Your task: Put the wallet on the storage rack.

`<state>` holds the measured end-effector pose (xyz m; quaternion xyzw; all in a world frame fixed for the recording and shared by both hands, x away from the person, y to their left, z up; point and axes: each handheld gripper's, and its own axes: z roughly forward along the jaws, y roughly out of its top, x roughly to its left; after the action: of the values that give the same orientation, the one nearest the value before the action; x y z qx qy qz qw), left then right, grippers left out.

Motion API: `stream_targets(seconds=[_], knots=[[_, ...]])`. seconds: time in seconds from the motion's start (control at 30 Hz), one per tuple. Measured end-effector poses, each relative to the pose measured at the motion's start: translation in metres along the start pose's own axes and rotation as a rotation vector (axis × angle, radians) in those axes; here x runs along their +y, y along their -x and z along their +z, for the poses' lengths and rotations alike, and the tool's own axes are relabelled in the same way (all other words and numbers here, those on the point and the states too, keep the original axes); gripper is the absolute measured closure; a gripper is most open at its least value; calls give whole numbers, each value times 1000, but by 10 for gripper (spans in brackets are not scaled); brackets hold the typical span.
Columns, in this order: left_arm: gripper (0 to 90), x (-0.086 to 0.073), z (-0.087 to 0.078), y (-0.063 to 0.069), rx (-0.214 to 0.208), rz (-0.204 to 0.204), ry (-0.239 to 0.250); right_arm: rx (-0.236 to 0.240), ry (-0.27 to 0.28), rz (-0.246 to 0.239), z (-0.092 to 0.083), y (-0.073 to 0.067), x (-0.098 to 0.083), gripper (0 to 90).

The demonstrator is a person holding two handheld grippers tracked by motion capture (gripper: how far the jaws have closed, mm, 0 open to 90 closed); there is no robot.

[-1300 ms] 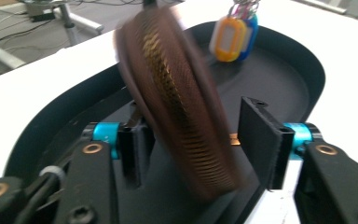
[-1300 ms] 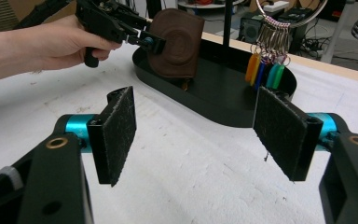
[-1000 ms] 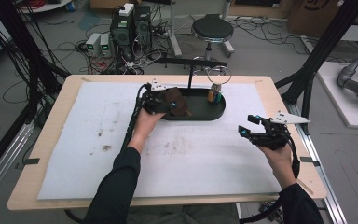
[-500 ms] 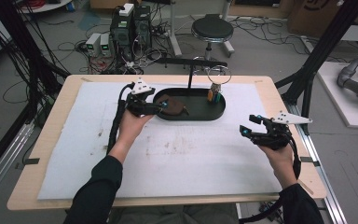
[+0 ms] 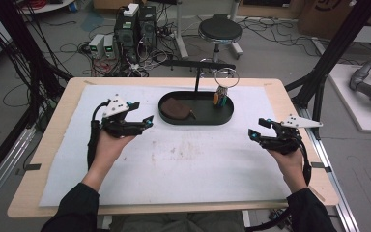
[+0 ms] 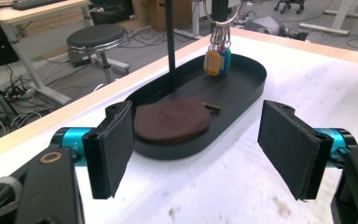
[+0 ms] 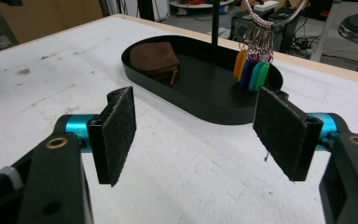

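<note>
Both my claws, left and right, gape empty; pouch lies in the tray near the table's far edge, seemingly done.

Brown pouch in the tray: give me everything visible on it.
The brown pouch is a flat, rounded, half-moon piece that looks like leather, with a faint circular embossing on top. It lies flat on the floor of the black oval tray, at the end away from the hanging key tags. It looks closed; a small brown zip pull sticks out from its edge toward the tray's middle. Nothing else touches it; both grippers are off it.
</note>
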<state>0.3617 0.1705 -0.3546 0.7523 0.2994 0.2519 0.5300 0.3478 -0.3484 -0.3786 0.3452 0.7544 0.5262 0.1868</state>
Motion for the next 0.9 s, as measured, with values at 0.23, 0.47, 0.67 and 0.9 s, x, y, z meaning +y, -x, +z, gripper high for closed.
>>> stream_targets(seconds=[0.23, 0.47, 0.67, 0.9], knots=[[255, -24, -33, -10, -17, -52, 51, -11, -8, 0, 2, 2, -1, 304], [247, -54, -50, -23, -6, -90, 70, -24, -12, 11, 3, 6, -1, 303], [246, -69, -53, -29, 8, -103, 55, -37, -17, 13, 5, 7, -1, 302], [246, -74, -50, -29, 11, -97, 50, -37, -26, 5, 8, 6, -1, 302]])
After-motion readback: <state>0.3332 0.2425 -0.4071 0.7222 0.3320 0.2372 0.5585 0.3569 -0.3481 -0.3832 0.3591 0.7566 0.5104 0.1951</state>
